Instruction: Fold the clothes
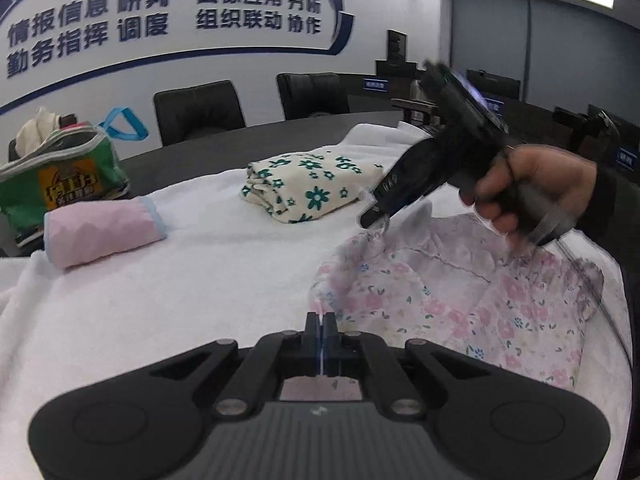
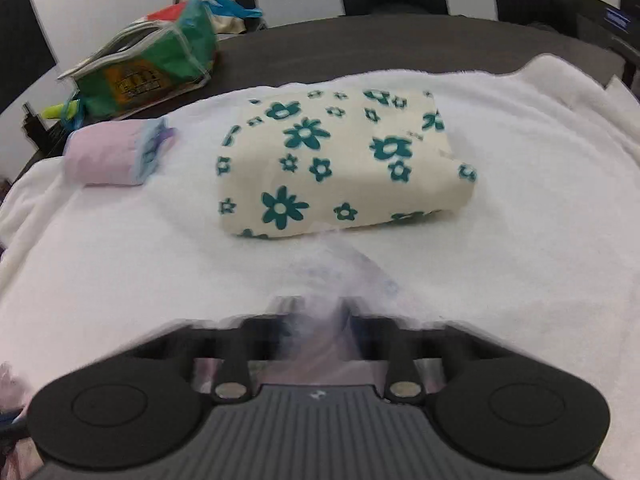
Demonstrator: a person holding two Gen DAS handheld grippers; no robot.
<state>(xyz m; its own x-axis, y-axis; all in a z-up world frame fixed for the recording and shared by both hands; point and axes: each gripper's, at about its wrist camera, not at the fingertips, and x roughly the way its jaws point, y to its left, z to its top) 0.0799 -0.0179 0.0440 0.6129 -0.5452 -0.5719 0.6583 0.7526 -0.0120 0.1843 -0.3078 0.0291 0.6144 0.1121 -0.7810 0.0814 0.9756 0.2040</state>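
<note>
Pinching the thin, limp pink-floral garment (image 1: 460,300) at the towel's (image 1: 160,300) near right corner, my left gripper (image 1: 321,322) clamps its edge; right gripper (image 1: 374,222) nips its far hem; it'll sag, so I'd grip hems.

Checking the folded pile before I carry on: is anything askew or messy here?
Nothing stands out. The teal-flowered garment and pink roll lie neatly folded on the white towel.
</note>
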